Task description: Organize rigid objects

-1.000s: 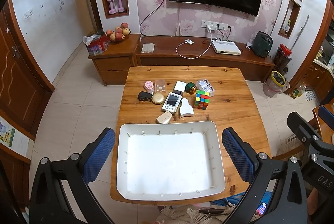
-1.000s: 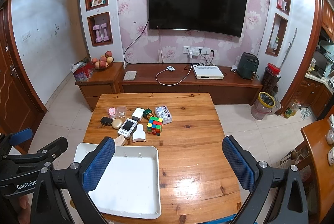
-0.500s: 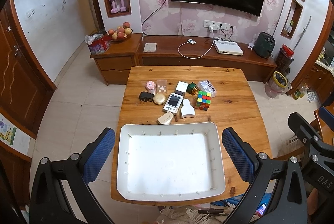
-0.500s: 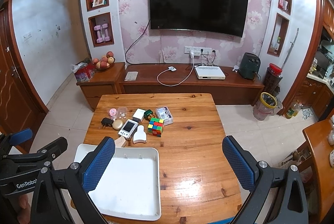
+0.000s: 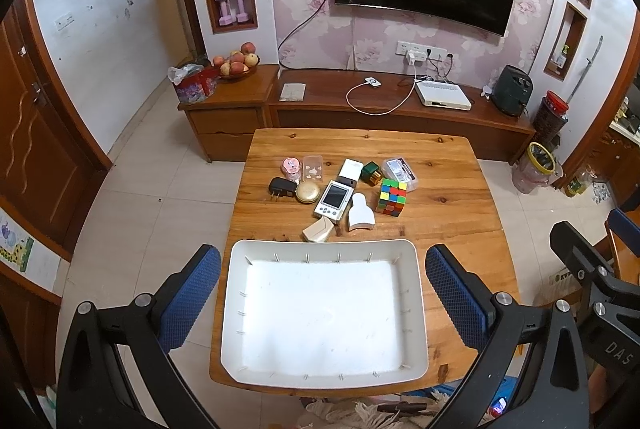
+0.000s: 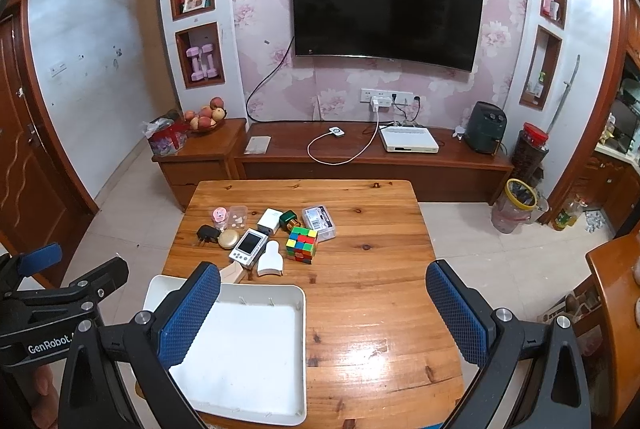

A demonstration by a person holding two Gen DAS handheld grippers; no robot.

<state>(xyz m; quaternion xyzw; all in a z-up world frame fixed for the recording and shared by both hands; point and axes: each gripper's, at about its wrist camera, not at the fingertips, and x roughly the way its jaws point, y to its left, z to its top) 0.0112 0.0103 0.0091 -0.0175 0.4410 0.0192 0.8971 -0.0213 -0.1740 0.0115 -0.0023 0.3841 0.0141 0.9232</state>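
A white tray [image 5: 325, 249] lies empty at the near edge of the wooden table [image 5: 448, 197]. Beyond it sits a cluster of small items: a colour cube [image 5: 392, 197], a white screen device [image 5: 333, 200], a white scoop-shaped piece [image 5: 361, 218], a beige case [image 5: 318, 231], a gold round tin [image 5: 307, 192] and a black plug adapter [image 5: 282, 188]. My left gripper [image 5: 323, 303] hovers open high above the tray. My right gripper [image 6: 323, 313] is open above the table's near right part, with the tray [image 6: 296, 357] and cube [image 6: 302, 244] to its left.
More small things lie behind the cluster: a pink round item [image 5: 290, 165], a clear box [image 5: 313, 168], a white block [image 5: 351, 169], a green and gold item [image 5: 371, 173], a clear labelled case [image 5: 400, 169]. A TV cabinet [image 5: 360, 109] stands behind the table.
Both grippers stay open. Both views drift slightly, with the room shifting a little in frame; nothing on the table has moved.
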